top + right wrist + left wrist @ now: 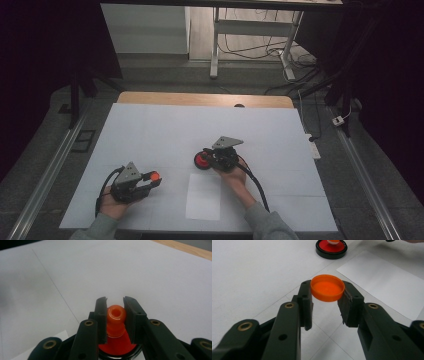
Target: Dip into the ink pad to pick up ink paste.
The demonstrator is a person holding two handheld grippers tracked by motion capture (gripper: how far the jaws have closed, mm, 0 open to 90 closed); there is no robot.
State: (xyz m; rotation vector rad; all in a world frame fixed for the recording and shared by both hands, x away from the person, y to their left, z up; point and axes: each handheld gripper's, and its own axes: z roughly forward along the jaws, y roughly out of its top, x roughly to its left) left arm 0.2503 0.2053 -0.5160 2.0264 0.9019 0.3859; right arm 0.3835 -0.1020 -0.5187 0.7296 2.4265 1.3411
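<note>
Fingers of your left gripper (327, 305) pinched the orange cap (327, 287) above the counter (150, 135), your right gripper's (115, 315) clamped the bottle's spout (116, 313); capping likely came next.

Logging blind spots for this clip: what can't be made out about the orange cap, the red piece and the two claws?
- Orange cap: its underside, left gripper view; its own wall and the left claw pads hide it.
- Red disc: most of its black rim, right gripper view; hidden by the right claw and the bottom edge.
- Orange nozzle: whether threaded, hidden by the pads.
- Disc detail: too small, high view.
</note>
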